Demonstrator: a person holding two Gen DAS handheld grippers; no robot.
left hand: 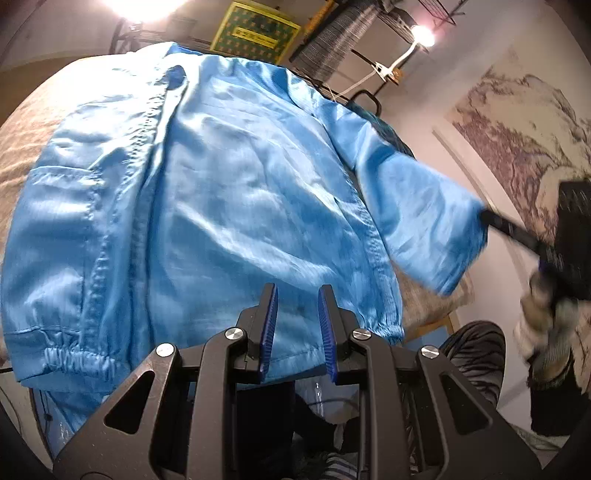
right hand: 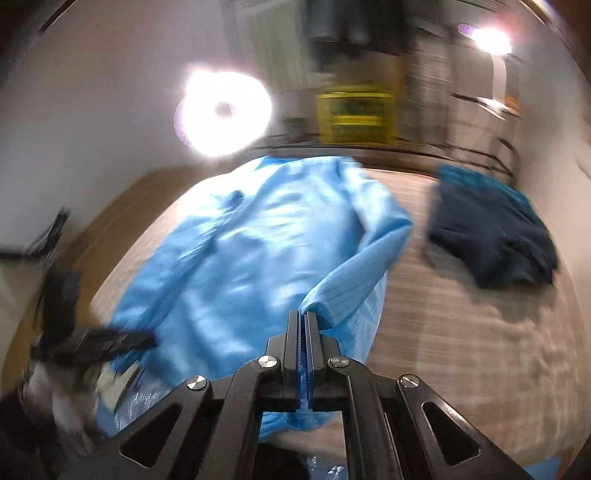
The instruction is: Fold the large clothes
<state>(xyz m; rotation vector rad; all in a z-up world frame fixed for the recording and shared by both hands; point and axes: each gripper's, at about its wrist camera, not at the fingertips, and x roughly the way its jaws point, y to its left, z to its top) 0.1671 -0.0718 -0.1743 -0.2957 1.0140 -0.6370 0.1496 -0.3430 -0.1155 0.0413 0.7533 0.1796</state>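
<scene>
A large light-blue jacket (left hand: 229, 192) lies spread on the beige bed (left hand: 22, 155), hem toward me. My left gripper (left hand: 297, 291) is open and empty, just above the hem. My right gripper (right hand: 303, 315) is shut on the end of the jacket's right sleeve (right hand: 354, 273) and holds it lifted off the bed. In the left wrist view the right gripper (left hand: 487, 218) shows at the right, pinching that sleeve's cuff (left hand: 436, 221). In the right wrist view the jacket (right hand: 236, 258) fills the middle and the left gripper (right hand: 147, 338) shows blurred at the lower left.
A dark navy and teal garment (right hand: 491, 236) lies on the bed (right hand: 461, 350) right of the jacket. A yellow-green box (left hand: 255, 31) and wire shelving (left hand: 432, 14) stand behind the bed. Bright lamps (right hand: 223, 110) shine above. A painted wall hanging (left hand: 524, 129) is at the right.
</scene>
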